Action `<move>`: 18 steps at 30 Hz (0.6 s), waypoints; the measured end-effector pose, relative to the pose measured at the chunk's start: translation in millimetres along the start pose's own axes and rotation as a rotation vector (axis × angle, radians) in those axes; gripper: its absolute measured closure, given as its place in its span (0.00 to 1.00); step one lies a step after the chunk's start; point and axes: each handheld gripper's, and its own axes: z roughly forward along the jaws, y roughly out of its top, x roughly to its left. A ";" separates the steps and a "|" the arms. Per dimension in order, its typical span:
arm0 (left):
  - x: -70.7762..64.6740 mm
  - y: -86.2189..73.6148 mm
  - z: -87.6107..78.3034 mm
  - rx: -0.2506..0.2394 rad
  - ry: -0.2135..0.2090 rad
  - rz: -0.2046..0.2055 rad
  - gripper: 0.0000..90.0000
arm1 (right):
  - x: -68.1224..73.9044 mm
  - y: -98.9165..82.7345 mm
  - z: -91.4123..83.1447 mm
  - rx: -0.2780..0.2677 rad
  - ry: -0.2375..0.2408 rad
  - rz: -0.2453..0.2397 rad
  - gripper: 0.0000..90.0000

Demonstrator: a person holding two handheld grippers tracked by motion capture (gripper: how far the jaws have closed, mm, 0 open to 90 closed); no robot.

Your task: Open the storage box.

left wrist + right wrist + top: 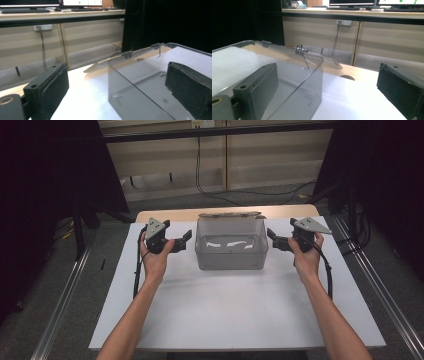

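Forearms reach up from the bottom of the frame; the left gripper (184,241) and right gripper (274,240) are both spread wide beside the clear plastic box (231,251) at middle. It looks light, stiff, slippery; grab its side walls.

Clear plastic box (231,251), lid open, upright, table centre.

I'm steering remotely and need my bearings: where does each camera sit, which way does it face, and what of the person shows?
High view: above the person's side, looking forward and down on the white table; both forearms, left gripper and right gripper show.
Left gripper view: rides the left gripper, facing the clear box; its two open jaws show.
Right gripper view: rides the right gripper, facing the same box's other end; its open jaws show.
Shared: the box's hinged lid lying open behind.
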 end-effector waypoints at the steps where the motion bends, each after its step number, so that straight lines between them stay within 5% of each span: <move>1: -1.2 -0.7 -3.6 -0.007 -0.001 -0.002 0.05 | 0.4 -0.7 -2.5 -0.002 -0.004 -0.007 0.04; 18: -18.4 -23.3 -50.2 -0.033 0.006 -0.026 0.05 | 9.4 -14.4 -47.6 -0.013 -0.023 -0.032 0.04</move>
